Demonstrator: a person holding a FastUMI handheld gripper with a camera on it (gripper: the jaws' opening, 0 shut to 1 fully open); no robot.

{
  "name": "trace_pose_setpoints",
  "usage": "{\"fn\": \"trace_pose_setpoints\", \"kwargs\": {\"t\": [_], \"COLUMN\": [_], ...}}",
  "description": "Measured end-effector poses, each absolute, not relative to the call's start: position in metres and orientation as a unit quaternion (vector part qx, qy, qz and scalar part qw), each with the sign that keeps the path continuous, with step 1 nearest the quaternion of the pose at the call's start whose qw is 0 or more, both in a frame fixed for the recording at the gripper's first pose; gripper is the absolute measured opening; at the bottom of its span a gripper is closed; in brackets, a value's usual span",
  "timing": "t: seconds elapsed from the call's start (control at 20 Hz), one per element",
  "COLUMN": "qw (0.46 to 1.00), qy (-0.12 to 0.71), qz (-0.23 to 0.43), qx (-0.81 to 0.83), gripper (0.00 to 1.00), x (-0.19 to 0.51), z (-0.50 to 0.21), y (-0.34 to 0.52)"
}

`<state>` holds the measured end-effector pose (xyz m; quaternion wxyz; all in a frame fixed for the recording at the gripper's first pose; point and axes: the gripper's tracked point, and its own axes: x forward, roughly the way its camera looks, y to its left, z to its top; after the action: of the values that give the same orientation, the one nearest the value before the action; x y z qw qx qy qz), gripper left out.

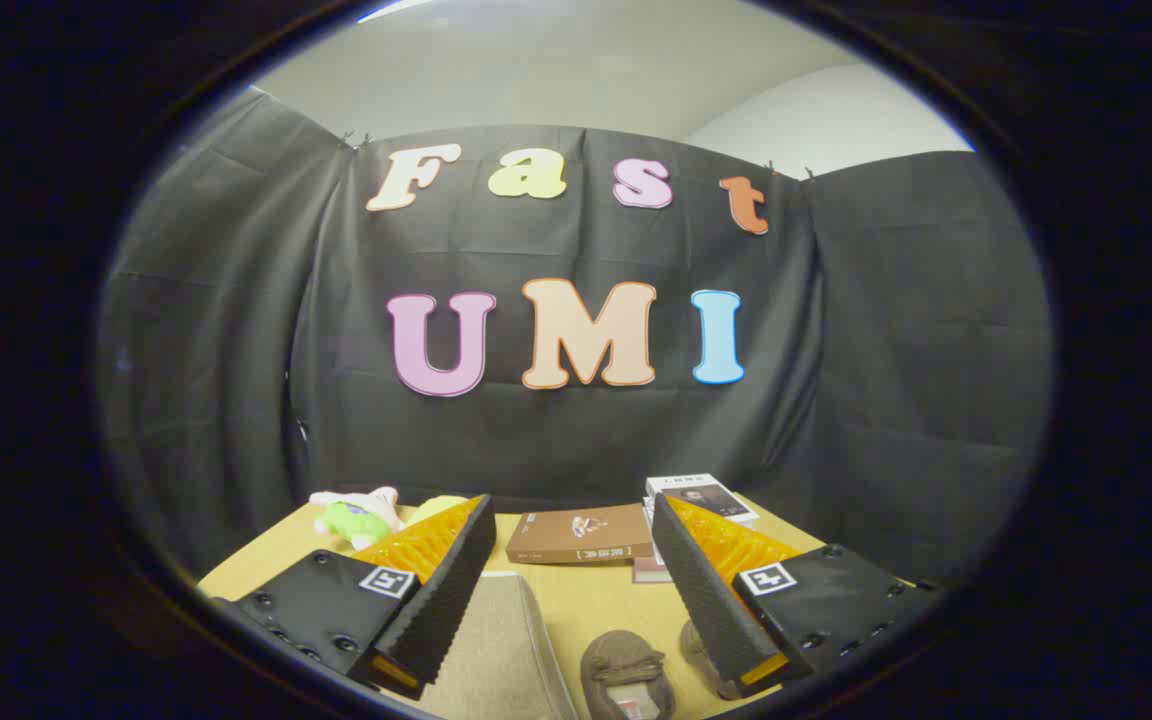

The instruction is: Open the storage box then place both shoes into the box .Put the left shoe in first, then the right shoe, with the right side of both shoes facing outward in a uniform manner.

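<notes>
Spanning the scene below the fingers, a tan table (pixel 576 600), bearing everything the task needs and some clutter besides. Lying low between and under the fingers, a beige storage box (pixel 496 650), lid seemingly shut, so likely first in line for opening. Resting farther back near the booth wall, a brown book (pixel 581 537) and a stack of books (pixel 701 497), pushed clear of the work area, probably only bystanders. Beyond the left finger, a plush toy (pixel 356 515), likewise set aside. Held high and spread wide, gripping nothing, the gripper (pixel 571 520), apparently poised above the goods before any approach. Sitting just right of the box, between the fingers, one brown shoe (pixel 626 675), toe pointing away; partly hidden behind the right finger, a second shoe (pixel 701 645). Cannot tell left shoe from right at this angle.
</notes>
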<state>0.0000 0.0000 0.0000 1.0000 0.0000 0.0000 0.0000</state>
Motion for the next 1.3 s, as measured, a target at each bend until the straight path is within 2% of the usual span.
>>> {"fn": "trace_pose_setpoints", "kwargs": {"t": [0.9,1.3], "qw": [0.994,0.974], "qy": [0.005,0.027], "qz": [0.107,0.201], "qx": [0.012,0.105], "gripper": [0.9,0.9], "x": [0.006,-0.009], "z": [-0.001,-0.018], "y": [-0.049,-0.023]}}
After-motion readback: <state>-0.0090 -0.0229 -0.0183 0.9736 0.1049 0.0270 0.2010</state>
